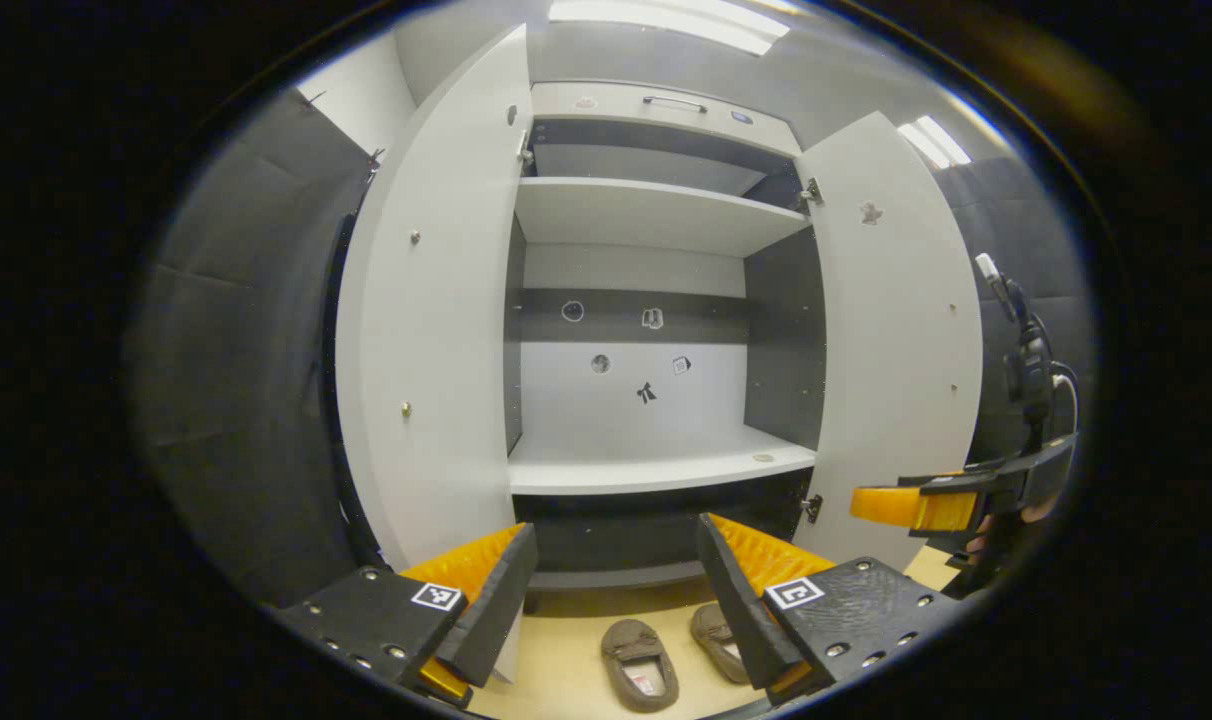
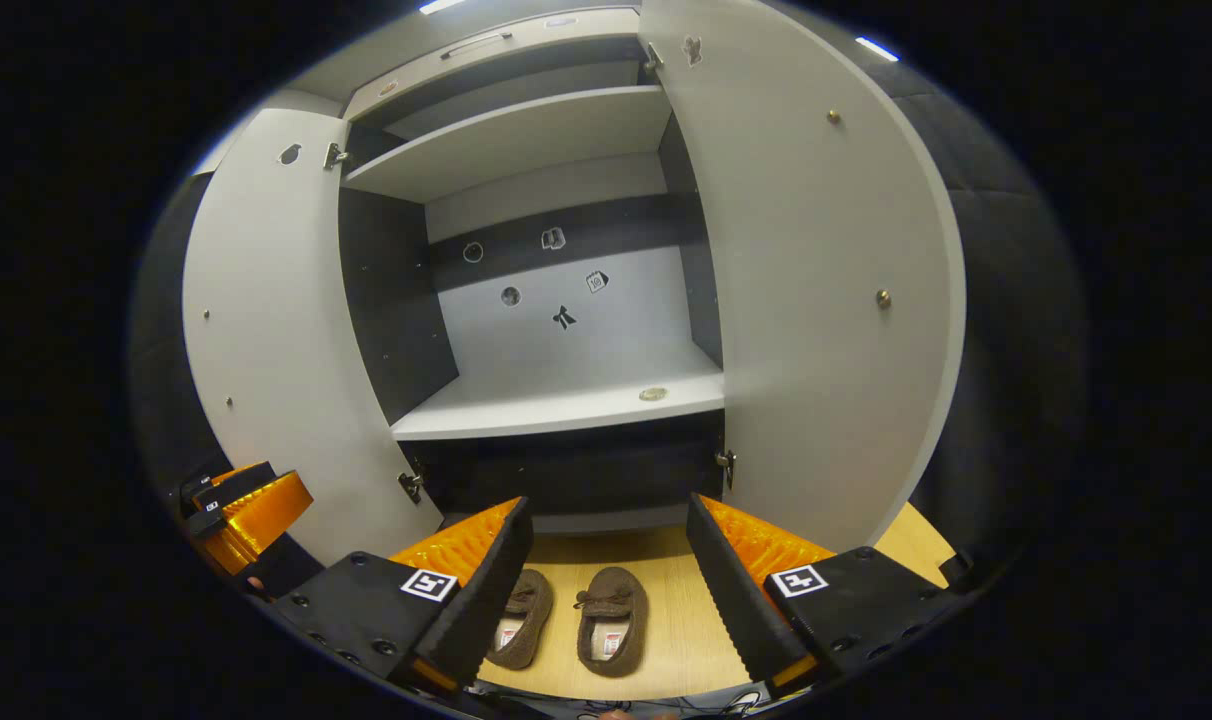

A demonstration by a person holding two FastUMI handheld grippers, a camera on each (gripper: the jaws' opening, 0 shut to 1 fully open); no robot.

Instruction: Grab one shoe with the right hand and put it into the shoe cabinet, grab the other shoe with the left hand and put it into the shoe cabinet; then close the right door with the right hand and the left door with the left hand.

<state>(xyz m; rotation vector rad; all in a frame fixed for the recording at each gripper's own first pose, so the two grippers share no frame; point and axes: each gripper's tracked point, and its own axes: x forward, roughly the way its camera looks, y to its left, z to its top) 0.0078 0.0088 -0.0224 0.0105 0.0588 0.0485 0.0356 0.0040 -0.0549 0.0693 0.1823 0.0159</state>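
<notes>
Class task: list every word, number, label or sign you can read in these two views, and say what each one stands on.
No text can be read.
Stickers on the cabinet's back wall: small pictures, too small to read.
Shoe insole labels: too blurred.
Square markers on the left gripper and right gripper: coded patterns, not words.
Door sticker: a shape, no words.

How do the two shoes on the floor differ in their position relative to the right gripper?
In the right gripper view, the left shoe is partly hidden behind one finger of the open right gripper, while the right shoe lies in plain sight between the fingers. Both are brown, side by side, toes toward the open shoe cabinet.
</notes>
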